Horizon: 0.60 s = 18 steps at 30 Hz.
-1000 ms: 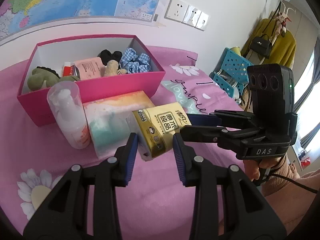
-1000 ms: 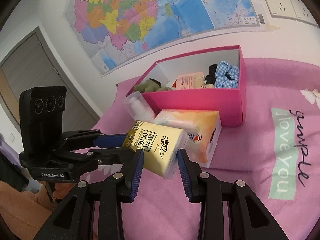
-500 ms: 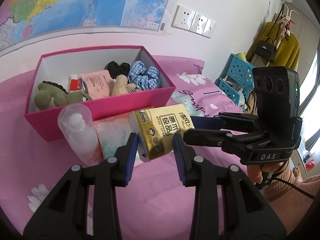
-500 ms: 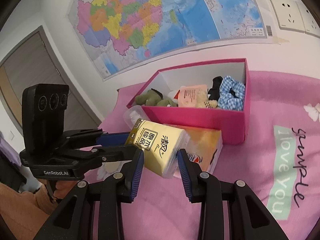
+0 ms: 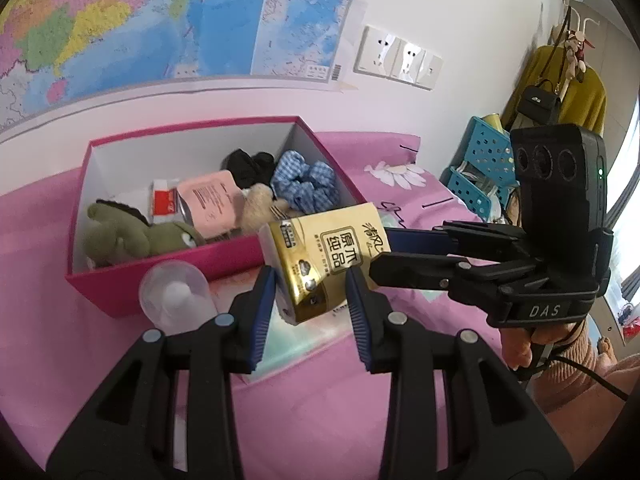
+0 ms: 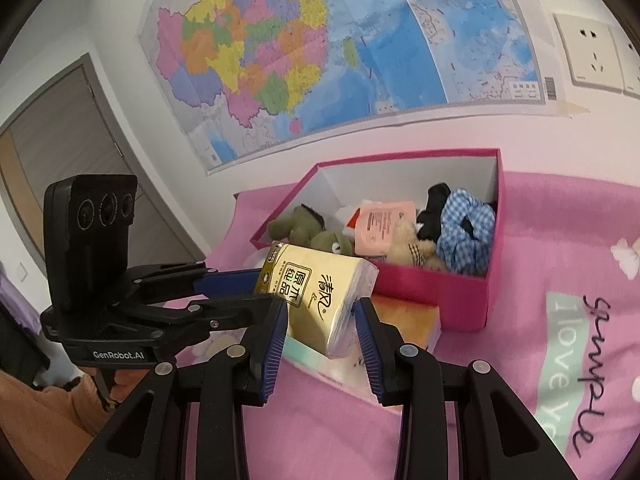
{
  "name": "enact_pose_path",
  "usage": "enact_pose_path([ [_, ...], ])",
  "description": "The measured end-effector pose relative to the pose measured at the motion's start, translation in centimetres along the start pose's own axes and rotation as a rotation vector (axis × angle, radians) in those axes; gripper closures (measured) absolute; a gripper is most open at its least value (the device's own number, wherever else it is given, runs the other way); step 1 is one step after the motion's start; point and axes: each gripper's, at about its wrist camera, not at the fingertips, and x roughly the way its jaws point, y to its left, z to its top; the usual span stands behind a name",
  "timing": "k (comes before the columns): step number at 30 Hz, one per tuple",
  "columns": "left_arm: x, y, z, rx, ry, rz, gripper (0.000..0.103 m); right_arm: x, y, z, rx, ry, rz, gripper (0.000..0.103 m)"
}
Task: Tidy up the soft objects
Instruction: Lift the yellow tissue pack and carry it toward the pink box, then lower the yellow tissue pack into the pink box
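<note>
Left wrist view: your left gripper point(image 5: 311, 294) clamped gold tissue pack point(image 5: 326, 258) at one end, jaws narrow; pink box point(image 5: 224, 258) at 11 o'clock

Right wrist view: your right gripper point(image 6: 321, 330) pinched other end, pack aloft; next, likely carry over box rim, release together

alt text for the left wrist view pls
Both grippers, the left from below and the right from the side, clamp a gold tissue pack above a pink bedspread. Behind it sits an open pink box holding a green plush toy and a blue checked scrunchie.
</note>
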Motion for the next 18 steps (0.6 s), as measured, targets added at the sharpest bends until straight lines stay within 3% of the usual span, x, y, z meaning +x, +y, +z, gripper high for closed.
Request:
enact_pose_path([
  [18, 1.4, 3.3, 3.9, -0.012, -0.018, 0.08, 0.065, 3.8, -1.0, 4.7, -0.011, -0.021, 0.018, 0.067],
])
